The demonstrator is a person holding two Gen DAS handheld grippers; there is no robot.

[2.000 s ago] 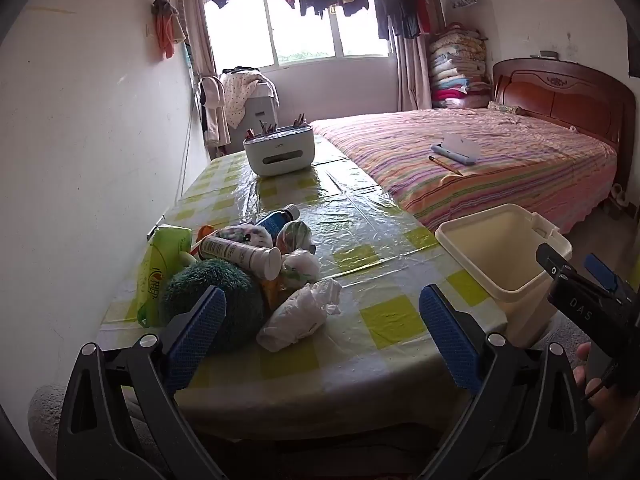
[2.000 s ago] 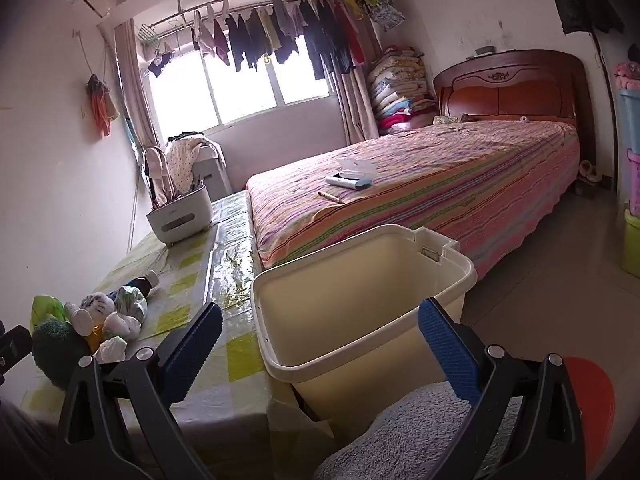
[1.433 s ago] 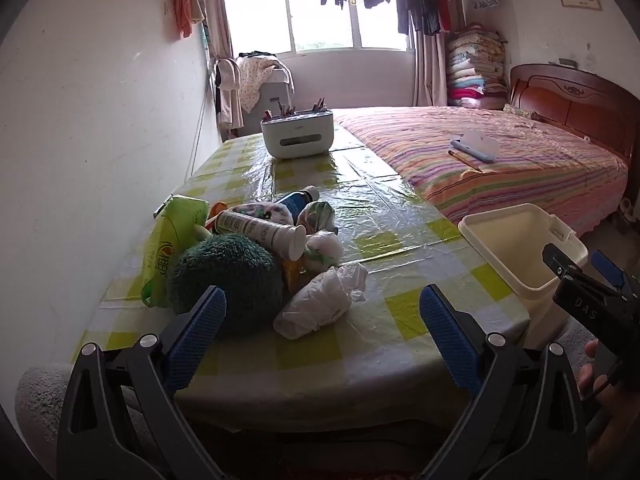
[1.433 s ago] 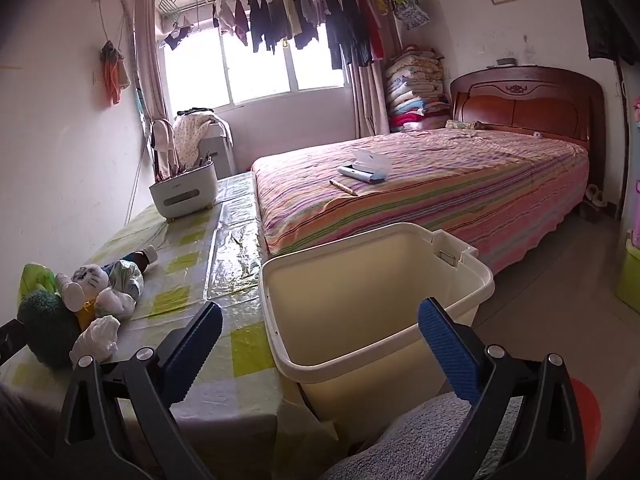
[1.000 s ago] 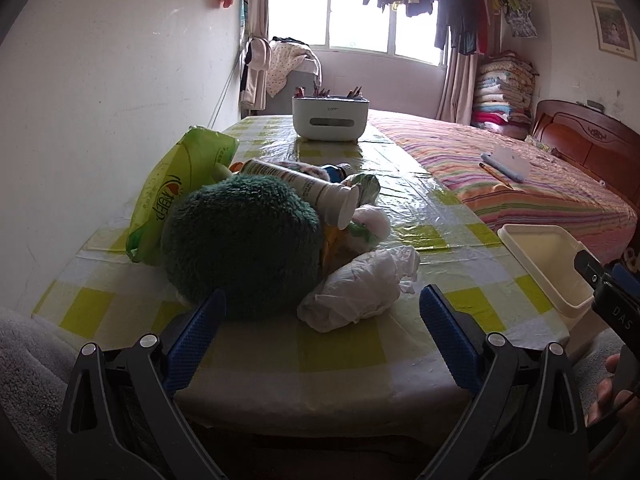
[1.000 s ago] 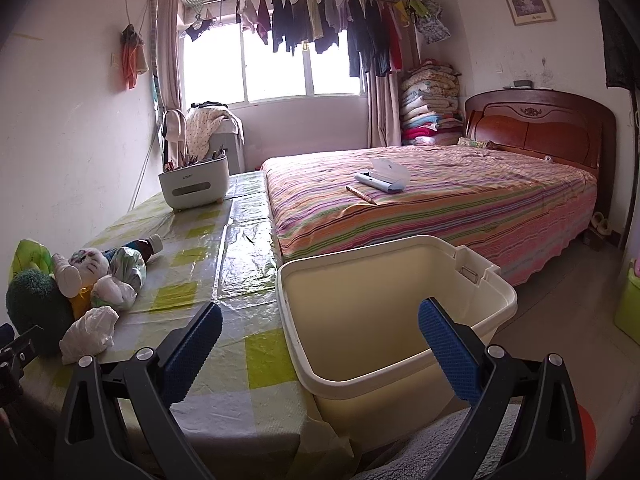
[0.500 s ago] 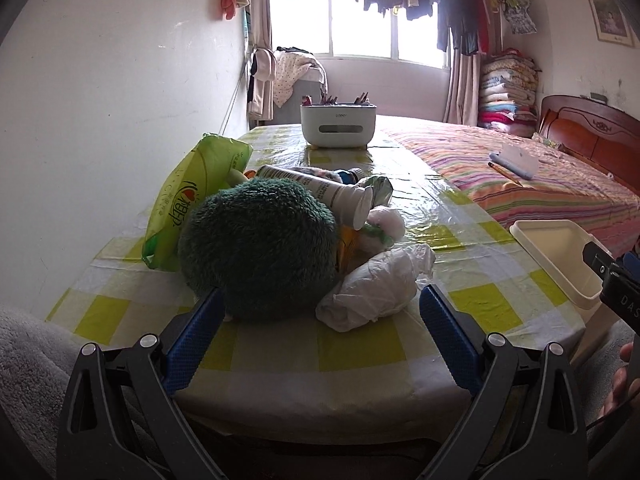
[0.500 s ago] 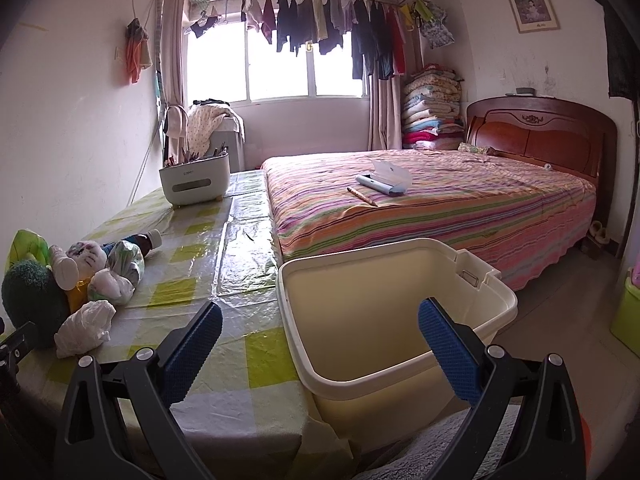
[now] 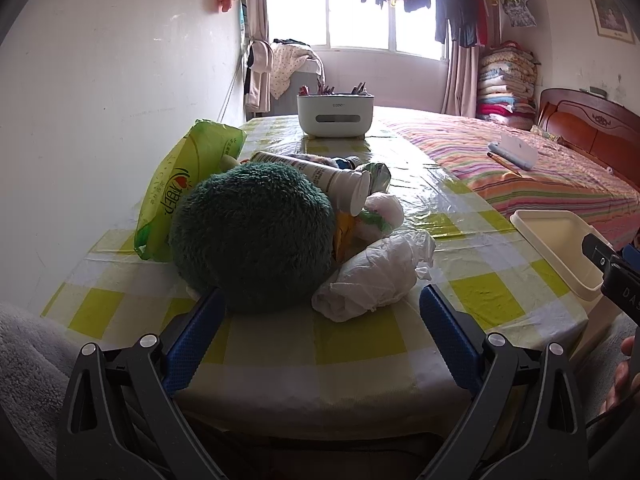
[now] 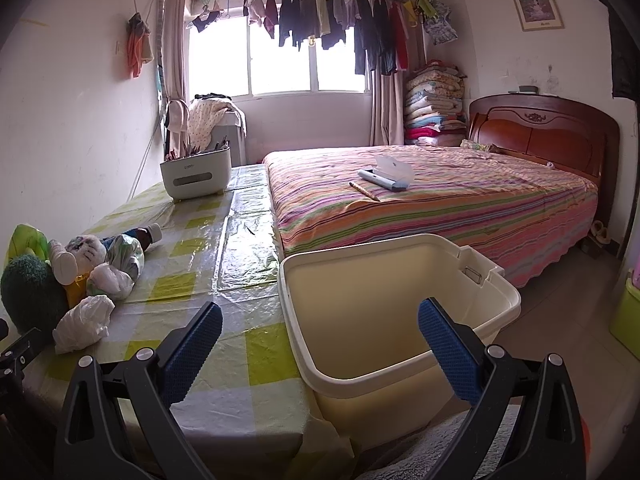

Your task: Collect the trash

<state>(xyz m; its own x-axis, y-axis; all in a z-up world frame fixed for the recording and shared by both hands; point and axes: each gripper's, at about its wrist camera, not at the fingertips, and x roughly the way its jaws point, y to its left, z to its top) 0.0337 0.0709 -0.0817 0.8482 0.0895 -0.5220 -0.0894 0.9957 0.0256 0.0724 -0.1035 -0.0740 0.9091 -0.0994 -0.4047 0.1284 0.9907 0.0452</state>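
Over the last two seconds you have brought the left hand-held gripper (image 9: 318, 320) down and in toward the heap at the near end of the surface (image 9: 488, 292). The pile now fills the left wrist view, and the blue pads (image 9: 192, 332) stand wide apart with nothing between them. The crumpled white plastic bag (image 9: 376, 276), the most likely piece of trash, lies just inside the span of the pads, touching the green plush ball (image 9: 252, 236) on its left. That reads as the end of the approach: the first pick looks ready to begin, and nothing has gone into the bin yet.

Your right hand-held gripper (image 10: 320, 336) has barely shifted. It hangs spread open and empty over the near rim of the cream bin (image 10: 500, 292), which sits against the right edge of the surface and shows no contents.

Mind the crowding. The bag leans on the plush ball, and a white bottle (image 9: 320, 176), a green packet (image 9: 180, 192) and a small soft toy (image 9: 380, 212) are stacked close behind it. A deep reach would probably nudge them. The near edge of the surface is just under your left pads, so come in level rather than low.

To the right of the bag the checked cloth is bare as far as the bin, which gives you a free path across. The bed (image 10: 440, 204) lies beyond and out of the way.
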